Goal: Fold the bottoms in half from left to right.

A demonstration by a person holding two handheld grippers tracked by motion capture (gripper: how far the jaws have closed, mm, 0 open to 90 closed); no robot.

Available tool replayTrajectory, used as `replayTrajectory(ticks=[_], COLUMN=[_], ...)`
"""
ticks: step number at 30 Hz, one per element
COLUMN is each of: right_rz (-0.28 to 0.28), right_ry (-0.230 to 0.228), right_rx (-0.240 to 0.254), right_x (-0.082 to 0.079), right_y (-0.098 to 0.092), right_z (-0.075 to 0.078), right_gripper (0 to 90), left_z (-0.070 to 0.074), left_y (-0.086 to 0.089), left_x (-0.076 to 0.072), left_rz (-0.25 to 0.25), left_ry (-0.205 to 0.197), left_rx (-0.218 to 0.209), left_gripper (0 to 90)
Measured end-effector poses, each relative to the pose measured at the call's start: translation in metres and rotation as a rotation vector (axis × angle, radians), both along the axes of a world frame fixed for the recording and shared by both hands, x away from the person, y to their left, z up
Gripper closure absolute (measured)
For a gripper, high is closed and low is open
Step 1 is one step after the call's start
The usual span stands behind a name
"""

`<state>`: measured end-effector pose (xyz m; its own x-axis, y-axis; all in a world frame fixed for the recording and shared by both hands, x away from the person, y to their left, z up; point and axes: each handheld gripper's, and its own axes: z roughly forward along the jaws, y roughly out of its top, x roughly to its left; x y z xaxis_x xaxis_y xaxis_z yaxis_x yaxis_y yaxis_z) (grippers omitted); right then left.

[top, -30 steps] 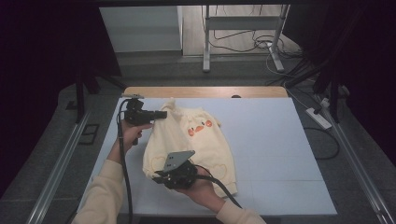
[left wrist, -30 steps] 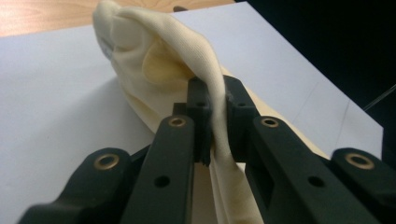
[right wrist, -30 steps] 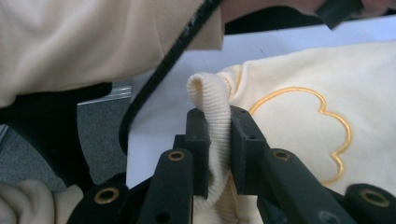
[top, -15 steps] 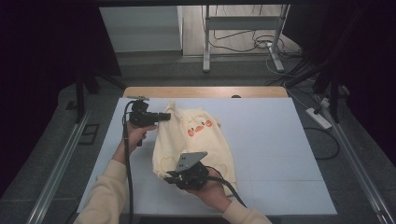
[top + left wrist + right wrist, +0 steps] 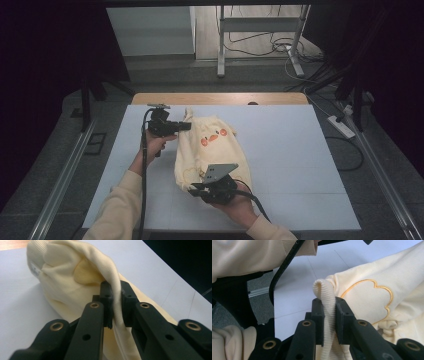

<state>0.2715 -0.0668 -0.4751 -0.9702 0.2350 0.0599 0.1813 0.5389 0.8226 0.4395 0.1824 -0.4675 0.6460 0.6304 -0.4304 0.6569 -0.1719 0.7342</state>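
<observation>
Lying on white counter (image 5: pixel 300 165): cream sweatshirt (image 5: pixel 212 150). Gripping its far edge: left claw (image 5: pixel 186 126). Pinching its near ribbed hem: right claw (image 5: pixel 196 188).

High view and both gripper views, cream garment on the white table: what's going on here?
A person holds a gripper in each hand and has a cream sweatshirt pinched at two places on the white table. The left gripper is shut on a fold of plain fabric at the far end. The right gripper is shut on a ribbed edge at the near end. The garment lies bunched between them, its orange print facing up.
</observation>
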Motion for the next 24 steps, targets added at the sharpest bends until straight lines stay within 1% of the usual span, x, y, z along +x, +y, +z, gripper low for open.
replayTrajectory(ticks=[7, 11, 18, 24], right_rz=[-0.02, -0.036, -0.05, -0.057], right_ry=[-0.004, 0.001, 0.007, 0.008], right_rx=[0.006, 0.009, 0.015, 0.013], right_x=[-0.002, -0.002, -0.002, -0.003], right_y=[-0.013, -0.021, -0.03, -0.035], right_z=[0.001, 0.0, 0.001, -0.001], right_gripper=[79.0, 79.1, 79.1, 79.1], left_z=[-0.002, -0.002, -0.001, -0.001], left_y=[-0.012, -0.015, -0.02, -0.028], left_x=[0.003, 0.003, 0.002, 0.002], left_rz=[-0.015, -0.018, -0.016, -0.023], left_ry=[0.011, 0.015, 0.01, 0.007], left_rx=[-0.008, -0.008, -0.005, 0.0], left_gripper=[82.3, 82.2, 82.2, 82.2])
